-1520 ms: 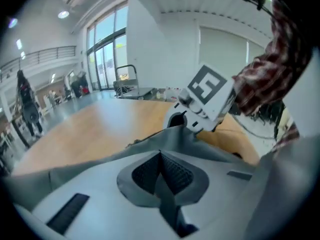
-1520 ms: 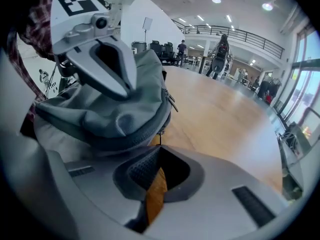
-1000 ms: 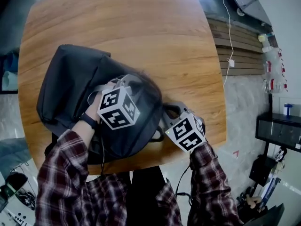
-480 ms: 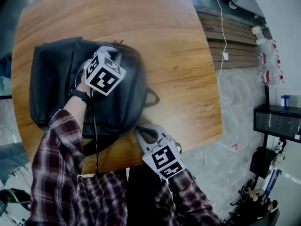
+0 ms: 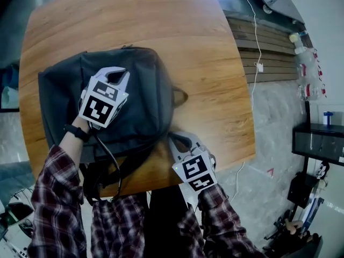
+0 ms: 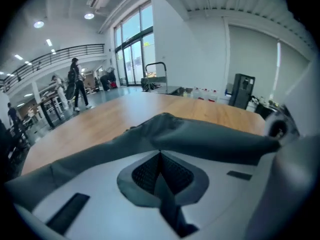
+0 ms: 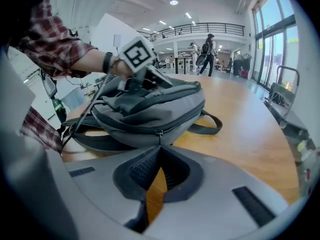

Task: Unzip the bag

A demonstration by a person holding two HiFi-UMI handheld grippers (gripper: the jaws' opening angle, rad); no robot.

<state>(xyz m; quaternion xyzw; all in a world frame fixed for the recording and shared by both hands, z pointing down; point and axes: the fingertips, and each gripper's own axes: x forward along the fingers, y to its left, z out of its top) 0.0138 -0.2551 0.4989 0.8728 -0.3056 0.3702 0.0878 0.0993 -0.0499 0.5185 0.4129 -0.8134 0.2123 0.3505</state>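
A dark grey backpack (image 5: 142,98) lies flat on the round wooden table (image 5: 161,20). My left gripper (image 5: 115,72) rests on top of the bag's middle, shut, with a ridge of bag fabric (image 6: 200,139) bunched at its tips (image 6: 160,153). My right gripper (image 5: 173,136) sits at the bag's near right edge. It is shut at the zip line, with the small metal zipper pull (image 7: 159,134) right at its tips (image 7: 160,146). The zip runs closed along the bag's side (image 7: 185,121). The left gripper (image 7: 169,83) shows pressing on the bag's top.
The bag's straps (image 5: 107,165) hang over the table's near edge. A carry loop (image 5: 180,97) sticks out to the right. Right of the table are slatted boards (image 5: 269,58), a white cable (image 5: 258,47) and bottles (image 5: 309,69). People stand far off (image 7: 205,51).
The left gripper has shifted across the bag's top toward its left-middle. The right gripper dropped from beside the bag to its near edge and now stays at the zip.
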